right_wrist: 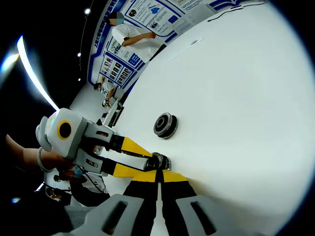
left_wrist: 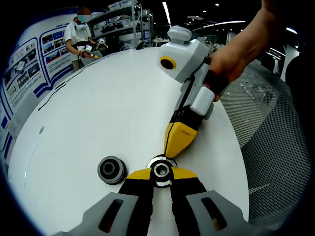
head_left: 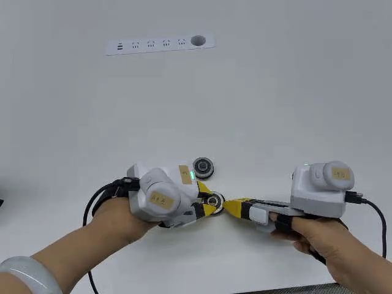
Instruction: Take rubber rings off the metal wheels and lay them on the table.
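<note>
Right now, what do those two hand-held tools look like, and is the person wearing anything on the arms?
The left gripper and right gripper have rounded white housings with tan stickers and black-and-yellow jaws. A black cable trails from each. The left one shows a green light. A pale bangle circles the left wrist.

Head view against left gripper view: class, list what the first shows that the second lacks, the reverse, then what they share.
Head view alone: the white power strip, and the person's left hand on the left gripper. Left gripper view alone: a person standing by wall posters, and grey mesh to the right. Shared: the wheel between the left gripper's jaws, the right gripper with its tips at that wheel, and a second wheel lying free on the table.
</note>
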A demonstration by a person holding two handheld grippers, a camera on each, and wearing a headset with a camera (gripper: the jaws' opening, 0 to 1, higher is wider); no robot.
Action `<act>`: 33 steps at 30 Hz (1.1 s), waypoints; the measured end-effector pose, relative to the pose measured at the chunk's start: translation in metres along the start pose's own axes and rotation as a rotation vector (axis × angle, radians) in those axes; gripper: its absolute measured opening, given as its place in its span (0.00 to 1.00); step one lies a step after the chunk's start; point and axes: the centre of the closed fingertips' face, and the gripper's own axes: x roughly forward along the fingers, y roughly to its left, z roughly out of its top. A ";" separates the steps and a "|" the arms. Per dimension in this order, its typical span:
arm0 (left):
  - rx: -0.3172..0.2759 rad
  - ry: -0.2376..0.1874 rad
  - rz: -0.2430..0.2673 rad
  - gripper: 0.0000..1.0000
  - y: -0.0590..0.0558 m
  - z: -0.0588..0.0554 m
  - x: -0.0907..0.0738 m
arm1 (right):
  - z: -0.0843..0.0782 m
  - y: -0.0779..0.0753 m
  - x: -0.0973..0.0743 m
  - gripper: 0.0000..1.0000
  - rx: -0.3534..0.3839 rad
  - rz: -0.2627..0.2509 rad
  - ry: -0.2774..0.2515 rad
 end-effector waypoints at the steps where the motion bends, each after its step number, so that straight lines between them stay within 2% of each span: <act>1: 0.000 0.000 0.000 0.13 0.000 0.000 0.000 | 0.000 0.000 0.000 0.03 -0.001 -0.001 0.000; 19: -0.001 0.010 0.002 0.12 0.000 0.000 0.001 | 0.001 0.002 -0.002 0.01 -0.051 -0.025 0.001; 25: -0.001 0.010 -0.001 0.12 0.001 -0.001 0.000 | 0.002 0.005 -0.002 0.01 -0.075 -0.020 0.004; 26: -0.001 0.009 -0.001 0.12 0.001 -0.001 0.000 | 0.007 0.012 -0.001 0.01 -0.080 0.022 -0.021; 27: -0.002 0.010 0.000 0.12 0.001 0.000 0.000 | 0.004 0.013 -0.001 0.01 -0.061 0.008 -0.002; 28: -0.002 0.011 0.000 0.12 0.001 0.000 0.000 | 0.005 0.013 0.001 0.01 -0.119 -0.001 0.010; 33: -0.001 0.014 -0.001 0.12 0.001 0.000 0.000 | 0.005 0.014 0.002 0.01 -0.088 0.010 0.011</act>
